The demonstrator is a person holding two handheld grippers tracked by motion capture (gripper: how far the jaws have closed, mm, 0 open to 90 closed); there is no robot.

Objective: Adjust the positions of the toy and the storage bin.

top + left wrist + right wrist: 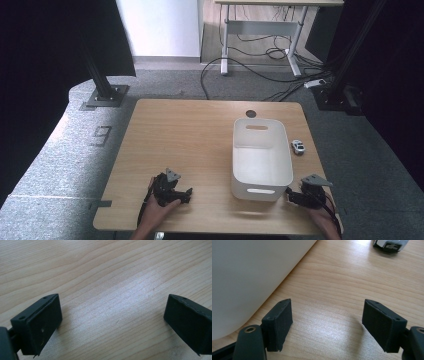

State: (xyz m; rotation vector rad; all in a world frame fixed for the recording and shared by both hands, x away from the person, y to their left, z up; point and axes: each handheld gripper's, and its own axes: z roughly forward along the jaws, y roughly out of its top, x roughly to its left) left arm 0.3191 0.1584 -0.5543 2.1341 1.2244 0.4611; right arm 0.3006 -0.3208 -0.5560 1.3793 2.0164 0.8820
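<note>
A white plastic bin [261,172] with handle slots stands on the right half of the wooden table [185,140]; its inside looks bare. A small white toy car [298,147] lies on the table just right of the bin, and its end shows at the top of the right gripper view as the toy car [390,245]. My left gripper [186,195] rests open on the table near the front edge, with only bare wood between its jaws [112,322]. My right gripper [292,196] sits open at the bin's front right corner, the bin wall [249,277] beside its left jaw.
A round cable hole [250,114] sits at the table's far edge. Beyond the table are grey carpet, a black stand base [105,95], loose cables [260,60] and a white desk frame [260,30]. Dark curtains flank both sides.
</note>
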